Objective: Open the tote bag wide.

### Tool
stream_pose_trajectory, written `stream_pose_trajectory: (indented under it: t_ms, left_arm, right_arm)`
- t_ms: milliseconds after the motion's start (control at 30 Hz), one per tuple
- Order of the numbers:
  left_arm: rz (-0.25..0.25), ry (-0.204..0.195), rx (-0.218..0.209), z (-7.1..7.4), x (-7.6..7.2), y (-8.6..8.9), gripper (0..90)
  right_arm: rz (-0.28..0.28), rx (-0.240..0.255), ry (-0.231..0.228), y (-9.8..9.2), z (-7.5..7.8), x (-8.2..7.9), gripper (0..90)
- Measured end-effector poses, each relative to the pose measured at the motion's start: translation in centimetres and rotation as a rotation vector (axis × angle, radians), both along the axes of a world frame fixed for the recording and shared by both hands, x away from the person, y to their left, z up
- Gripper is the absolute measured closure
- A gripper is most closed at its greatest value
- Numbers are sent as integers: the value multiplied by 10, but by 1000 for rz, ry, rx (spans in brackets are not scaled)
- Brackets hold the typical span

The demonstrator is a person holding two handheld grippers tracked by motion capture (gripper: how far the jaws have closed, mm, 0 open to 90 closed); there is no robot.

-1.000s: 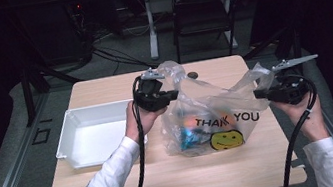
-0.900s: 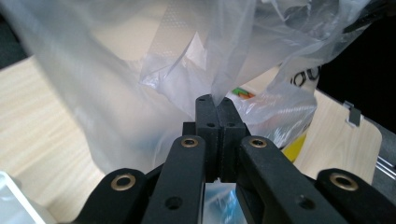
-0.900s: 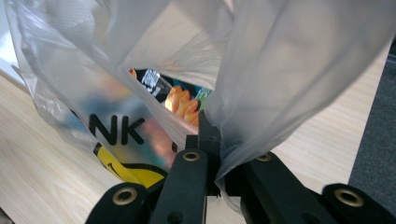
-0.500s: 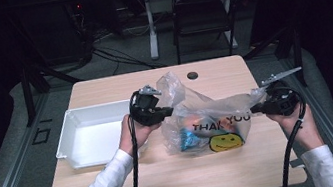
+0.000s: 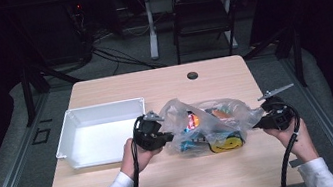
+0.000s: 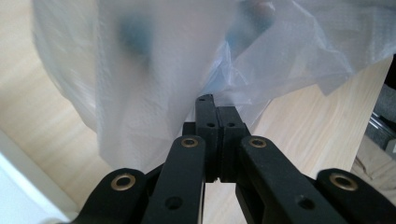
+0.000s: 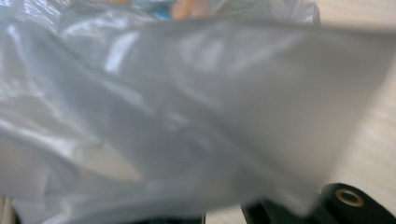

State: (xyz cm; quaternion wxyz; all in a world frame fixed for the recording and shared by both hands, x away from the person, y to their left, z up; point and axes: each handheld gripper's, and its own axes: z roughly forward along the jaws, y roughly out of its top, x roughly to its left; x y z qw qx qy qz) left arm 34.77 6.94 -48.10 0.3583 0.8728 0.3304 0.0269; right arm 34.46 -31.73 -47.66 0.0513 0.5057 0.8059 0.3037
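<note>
Item: clear plastic bag [image 5: 210, 124], printed with a yellow smiley face, loaded with several colourful goods (orange, red and blue packets; exact kinds too small to tell).

Location: on the desk [image 5: 157, 82], right of centre and toward the near edge. It looks to rest on the desk surface, slumped low, with its two handles drawn out sideways.

Left tool [image 5: 161, 136]: jaws pressed fully together on the bag's left handle; in the left gripper view the thin film is bunched at the tips [image 6: 215, 112].

Right tool [image 5: 259, 123]: clamped on the bag's right handle; in the right gripper view the film [image 7: 196, 116] drapes across the lens and hides the jaws.

Adjacent: white tray [image 5: 72, 133], empty, along the left edge of the desk, just beside the left tool. A small dark round fitting [image 5: 192, 75] near the far edge.

Status, by judgement: the bag is filled and set down, both handles gripped. The remaining work appears to be on the handles or the contents: tying them, spreading the mouth, or unloading into the tray. None of that has yet begun; nothing lies in the tray.
</note>
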Motion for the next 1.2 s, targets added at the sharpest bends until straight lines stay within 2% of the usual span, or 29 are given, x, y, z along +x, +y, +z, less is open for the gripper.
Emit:
stream_pose_trajectory:
  t_ms: [100, 200, 267, 333, 367, 400, 467, 500, 567, 633, 700, 733, 767, 800, 833, 867, 933, 967, 1000, 1033, 1067, 1100, 1133, 1200]
  left_arm:
    - [-11, 14, 25, -11, -9, 0, 900]
    - [-16, 27, 29, -18, -14, 2, 900]
    - [-20, 43, 42, -23, -18, 4, 900]
    - [-25, 61, 73, -32, -22, 4, 900]
    - [-25, 61, 73, -32, -22, 4, 900]
    - [-42, 78, 106, -39, -25, 3, 900]
    - [-44, 81, 122, -42, -27, 2, 900]
    - [-48, 99, 152, -52, -29, -1, 900]
    - [-45, 100, 164, -57, -30, -3, 900]
    - [-37, 103, 208, -69, -29, -7, 900]
    - [-36, 109, 216, -71, -27, -8, 900]
    - [-21, 112, 208, -72, -24, -7, 899]
    - [-21, 112, 208, -72, -24, -7, 892]
    - [-17, 112, 205, -71, -23, -7, 808]
    - [-6, 117, 195, -70, -23, -7, 808]
    - [-13, 102, 201, -62, -25, -6, 703]
    - [-9, 92, 200, -57, -28, -6, 575]
    - [-10, 83, 199, -51, -30, -5, 575]
    - [-8, 72, 193, -47, -31, -5, 484]
    - [-9, 55, 187, -36, -36, -2, 445]
    - [-8, 37, 178, -31, -39, 0, 416]
    - [-8, 37, 178, -31, -39, 0, 379]
    - [-9, 33, 174, -25, -42, 3, 353]
    - [1, 22, 156, -15, -46, 8, 323]
  right_arm:
    - [-4, 4, 26, -3, -12, -3, 897]
    - [-11, 10, 38, -4, -19, -6, 898]
    - [-4, 12, 74, -6, -30, -12, 898]
    - [-6, 7, 93, -7, -36, -14, 899]
    - [-10, 5, 102, -8, -39, -16, 899]
    - [-14, 3, 115, -9, -43, -17, 898]
    - [-36, 9, 125, -10, -49, -19, 898]
    - [-30, 1, 140, -11, -51, -19, 897]
    - [-27, -9, 148, -10, -57, -19, 895]
    - [-39, -22, 145, -7, -63, -17, 867]
    - [-46, -26, 137, -7, -66, -16, 853]
    - [-61, -32, 134, -5, -71, -13, 800]
    - [-61, -32, 134, -5, -71, -13, 800]
    - [-58, -25, 129, -5, -72, -12, 738]
    - [-58, -25, 129, -5, -72, -12, 738]
    - [-55, -24, 118, -6, -68, -14, 618]
    - [-47, -22, 104, -7, -64, -17, 584]
    - [-49, -23, 87, -9, -59, -19, 540]
    - [-44, -13, 60, -13, -51, -24, 455]
    - [-45, -9, 40, -16, -45, -28, 423]
    - [-38, -9, 39, -18, -41, -30, 390]
    - [-38, -9, 39, -18, -41, -30, 390]
    - [-38, -20, 8, -21, -30, -38, 343]
    - [-30, -28, -4, -22, -25, -41, 329]
